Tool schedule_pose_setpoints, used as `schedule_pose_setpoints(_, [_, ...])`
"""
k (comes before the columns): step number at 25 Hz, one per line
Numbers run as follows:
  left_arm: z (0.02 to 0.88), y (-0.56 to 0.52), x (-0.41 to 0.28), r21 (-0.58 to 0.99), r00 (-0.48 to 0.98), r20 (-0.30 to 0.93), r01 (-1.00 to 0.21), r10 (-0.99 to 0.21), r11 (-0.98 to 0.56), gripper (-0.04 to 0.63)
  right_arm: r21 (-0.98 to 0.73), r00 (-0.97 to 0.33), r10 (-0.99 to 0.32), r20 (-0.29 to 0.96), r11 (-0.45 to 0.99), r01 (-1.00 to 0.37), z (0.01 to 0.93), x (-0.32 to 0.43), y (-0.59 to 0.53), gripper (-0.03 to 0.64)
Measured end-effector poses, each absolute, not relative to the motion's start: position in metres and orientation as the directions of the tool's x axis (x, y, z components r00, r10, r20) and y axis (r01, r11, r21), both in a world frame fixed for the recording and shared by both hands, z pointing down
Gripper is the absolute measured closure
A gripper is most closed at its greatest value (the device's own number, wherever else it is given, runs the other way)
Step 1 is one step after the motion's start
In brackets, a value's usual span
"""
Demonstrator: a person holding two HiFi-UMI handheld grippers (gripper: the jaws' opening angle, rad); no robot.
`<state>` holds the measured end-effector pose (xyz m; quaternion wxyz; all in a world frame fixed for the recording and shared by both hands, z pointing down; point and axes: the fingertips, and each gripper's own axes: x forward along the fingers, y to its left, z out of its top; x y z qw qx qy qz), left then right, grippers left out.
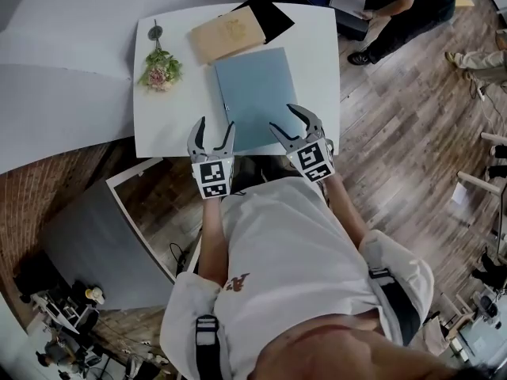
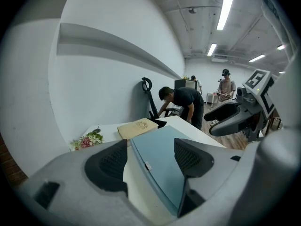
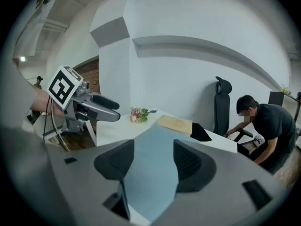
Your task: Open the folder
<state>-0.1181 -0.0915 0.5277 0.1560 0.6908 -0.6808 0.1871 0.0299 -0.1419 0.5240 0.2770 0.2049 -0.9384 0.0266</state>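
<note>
White room, plank floor

A white square-topped table stands on a brown wooden plank floor against a plain white wall. A red brick wall section adjoins it. Long fluorescent ceiling lights glow overhead. A black high-backed office chair stands behind the table.

Place: open office or studio workroom
Desk: white table under the jaws, a folder on it just ahead of them
Seating: black office chair beyond the table, ahead and right of the right jaws
Ceiling: strip lights high above the left jaws
Floor: wood planks right of the jaws
Walls: white panels, brick wall left of the right jaws
People: person bent over ahead of the left jaws, second person standing further back
</note>
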Motion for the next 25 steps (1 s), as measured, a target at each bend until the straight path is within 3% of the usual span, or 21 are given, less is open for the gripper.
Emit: schedule_pose_setpoints(25, [0.622,-0.056,-0.138,0.099,0.133,0.608,-0.991,-0.783,-0.092,0.288,0.071,-0.708,-0.18,0.682,0.981,-0.181,0.598,-0.031,-0.07,0.382])
